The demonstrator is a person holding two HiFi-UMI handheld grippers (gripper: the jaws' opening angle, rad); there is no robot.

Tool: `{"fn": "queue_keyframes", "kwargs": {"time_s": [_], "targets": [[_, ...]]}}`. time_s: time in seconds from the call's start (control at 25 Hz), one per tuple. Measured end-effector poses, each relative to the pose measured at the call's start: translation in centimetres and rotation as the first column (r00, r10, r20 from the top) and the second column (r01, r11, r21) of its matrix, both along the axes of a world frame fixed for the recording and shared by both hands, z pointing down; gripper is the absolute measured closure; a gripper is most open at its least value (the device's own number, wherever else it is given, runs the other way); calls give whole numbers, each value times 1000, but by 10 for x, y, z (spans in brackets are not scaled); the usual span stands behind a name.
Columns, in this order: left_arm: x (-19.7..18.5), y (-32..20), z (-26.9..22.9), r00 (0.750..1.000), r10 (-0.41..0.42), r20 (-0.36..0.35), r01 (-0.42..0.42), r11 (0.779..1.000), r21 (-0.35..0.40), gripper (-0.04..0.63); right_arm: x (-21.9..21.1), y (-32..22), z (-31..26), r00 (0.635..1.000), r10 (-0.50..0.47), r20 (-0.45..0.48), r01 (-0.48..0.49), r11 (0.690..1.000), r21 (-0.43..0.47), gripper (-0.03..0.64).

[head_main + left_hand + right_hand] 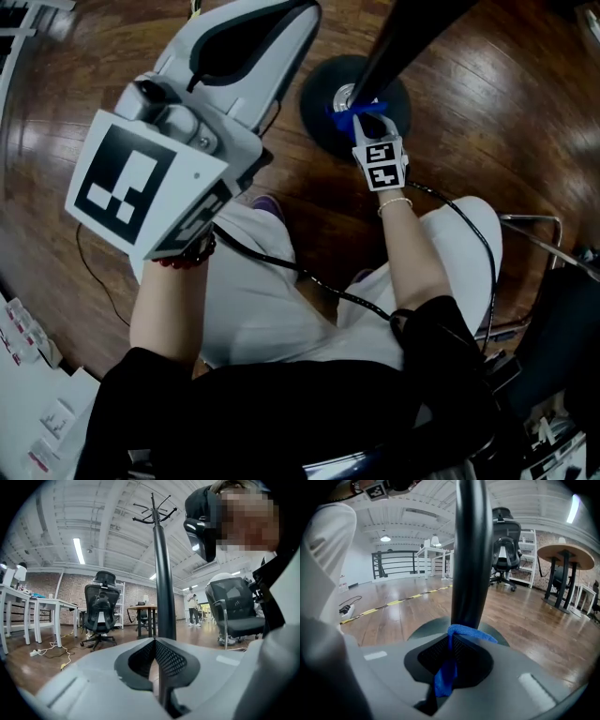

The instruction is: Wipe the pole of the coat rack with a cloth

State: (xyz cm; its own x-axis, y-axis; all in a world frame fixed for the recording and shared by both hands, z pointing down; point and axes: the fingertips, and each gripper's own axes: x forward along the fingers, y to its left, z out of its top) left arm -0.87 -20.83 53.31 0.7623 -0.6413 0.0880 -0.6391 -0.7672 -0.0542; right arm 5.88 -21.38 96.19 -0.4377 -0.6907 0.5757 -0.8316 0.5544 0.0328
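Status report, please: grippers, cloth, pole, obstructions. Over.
Left gripper shut, empty. Right gripper shut on blue cloth, against coat rack pole, near base. No obstruction seen.

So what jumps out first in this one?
The left gripper, jaws together and empty, looms across the head view's upper left with its big marker cube. Lower down, the right gripper holds a blue cloth against the black pole, just above the round base on the wooden floor.
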Motion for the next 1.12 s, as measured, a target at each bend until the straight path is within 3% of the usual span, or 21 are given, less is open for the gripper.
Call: {"fn": "queue_keyframes", "kwargs": {"time_s": [0.24, 0.44, 0.72, 0.84, 0.96, 1.12], "targets": [[8, -2, 10, 999, 22, 43, -22, 1000, -12, 589, 19, 7, 32, 998, 17, -55, -25, 989, -143, 594], [7, 1, 12, 999, 27, 29, -27, 1000, -9, 589, 17, 3, 28, 997, 31, -74, -43, 985, -167, 594], [-20, -19, 19, 996, -67, -60, 61, 993, -100, 589, 32, -1, -70, 999, 25, -42, -24, 1000, 14, 594], [-20, -17, 20, 996, -62, -57, 56, 993, -104, 589, 45, -7, -141, 995, 58, 83, -70, 987, 147, 594], [-17, -15, 21, 998, -47, -41, 42, 994, -103, 589, 45, -5, -224, 974, -30, 225, -39, 954, 297, 594], [-9, -17, 22, 999, -19, -51, 15, 997, -79, 589, 43, 10, -319, 907, -160, 390, -23, 905, 425, 594]]}}
